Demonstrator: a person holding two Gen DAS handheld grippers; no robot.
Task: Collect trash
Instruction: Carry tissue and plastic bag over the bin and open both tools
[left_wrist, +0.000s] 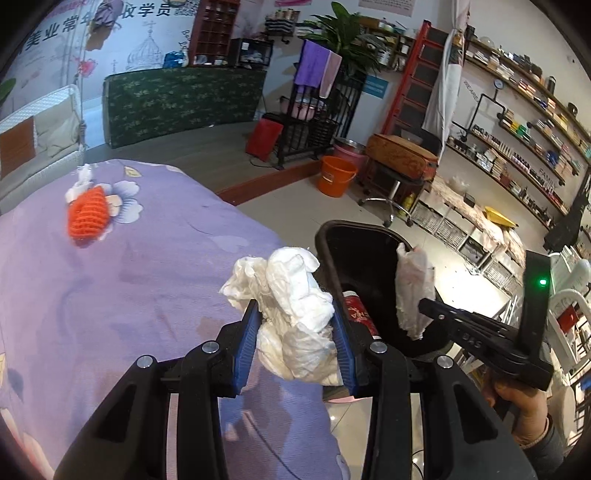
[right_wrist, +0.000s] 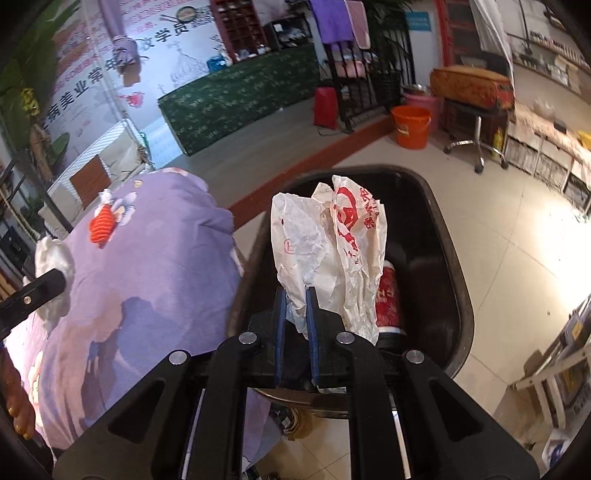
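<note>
Both jaws are busy. On the left gripper (left_wrist: 295, 325) they pinch a white tissue wad (left_wrist: 291, 306), and on the right gripper (right_wrist: 295, 314) they are pressed tight on a thin paper bag (right_wrist: 328, 251).

Biggest is the desk (left_wrist: 110, 295), under a purple flower cloth. A black bin (right_wrist: 443, 258) stands at its 3 o'clock side, mouth up, so I think trash can drop right in. Over that mouth the right gripper holds the bag, ready to fall. It is crinkly, white with red marks. At the desk edge, close to the bin, the tissue looks soft and crumpled. A red can (right_wrist: 388, 295) lies inside the bin. An orange net thing (left_wrist: 88, 214) waits on the desk near 11 o'clock.
</note>
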